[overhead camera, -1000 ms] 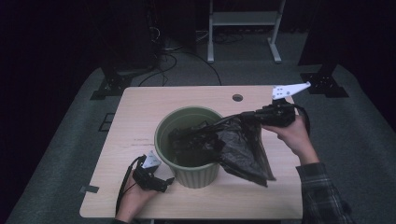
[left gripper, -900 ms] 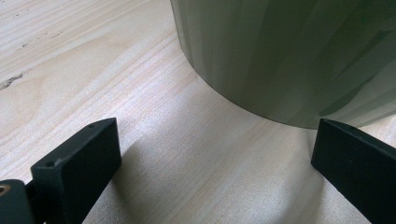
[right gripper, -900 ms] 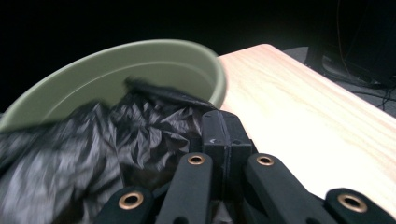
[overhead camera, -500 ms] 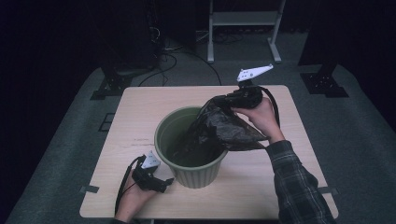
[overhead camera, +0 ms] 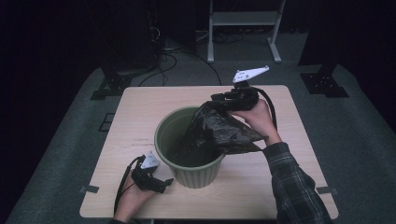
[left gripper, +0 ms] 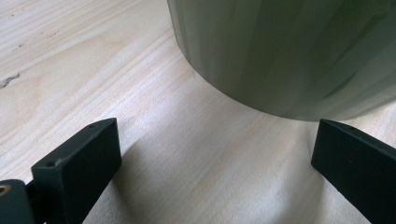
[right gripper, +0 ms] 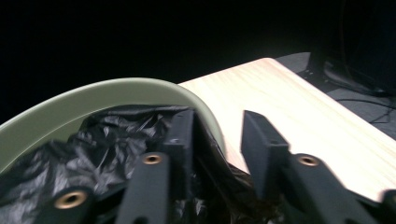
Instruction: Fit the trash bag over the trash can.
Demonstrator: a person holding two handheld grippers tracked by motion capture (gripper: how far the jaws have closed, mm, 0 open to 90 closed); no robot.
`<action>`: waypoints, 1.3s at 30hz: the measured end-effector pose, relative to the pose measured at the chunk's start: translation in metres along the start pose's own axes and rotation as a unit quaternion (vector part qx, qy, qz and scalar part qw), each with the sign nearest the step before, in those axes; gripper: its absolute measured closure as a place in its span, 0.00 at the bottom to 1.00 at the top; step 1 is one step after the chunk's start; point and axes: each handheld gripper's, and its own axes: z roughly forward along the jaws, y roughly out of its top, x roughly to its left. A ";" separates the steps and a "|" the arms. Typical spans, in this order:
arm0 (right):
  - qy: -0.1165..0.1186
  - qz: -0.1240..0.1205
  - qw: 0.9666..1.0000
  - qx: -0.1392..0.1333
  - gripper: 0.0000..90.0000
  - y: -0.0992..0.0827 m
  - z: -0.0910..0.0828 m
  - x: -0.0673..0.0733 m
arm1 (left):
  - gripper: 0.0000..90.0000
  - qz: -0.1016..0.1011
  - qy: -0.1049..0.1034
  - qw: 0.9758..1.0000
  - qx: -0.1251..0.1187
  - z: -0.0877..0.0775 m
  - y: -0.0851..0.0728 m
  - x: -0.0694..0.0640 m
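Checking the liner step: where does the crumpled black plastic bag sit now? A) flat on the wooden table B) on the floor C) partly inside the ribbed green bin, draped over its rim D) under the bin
C: the crumpled black plastic bag hangs over the rim of the ribbed green bin, part of it inside, by the right gripper.

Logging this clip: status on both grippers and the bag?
Left gripper open, beside green bin. Right gripper fingers just opening, black bag draped half inside the bin. Nothing in the way.

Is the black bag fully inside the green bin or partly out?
Partly out: the black bag dips into the green bin and drapes over its far rim under the right claw.
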 end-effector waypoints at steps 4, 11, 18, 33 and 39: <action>-0.018 0.007 1.000 -0.008 0.52 -0.008 -0.021 -0.004 | 0.00 -0.002 -0.007 1.000 -0.008 -0.007 0.001 0.002; -0.040 0.029 0.999 -0.024 0.41 -0.020 -0.048 -0.011 | 0.00 0.005 -0.009 0.999 -0.032 -0.024 0.008 0.003; -0.048 0.035 0.998 -0.031 0.38 -0.028 -0.061 -0.014 | 0.00 0.012 -0.033 0.998 -0.059 -0.051 0.014 0.004; -0.055 0.047 0.997 -0.028 0.31 -0.032 -0.062 -0.018 | 0.01 0.057 -0.083 0.992 -0.081 -0.123 0.050 -0.006; -0.061 0.049 0.996 -0.030 0.29 -0.032 -0.063 -0.019 | 0.01 0.065 -0.089 0.990 -0.089 -0.142 0.079 -0.011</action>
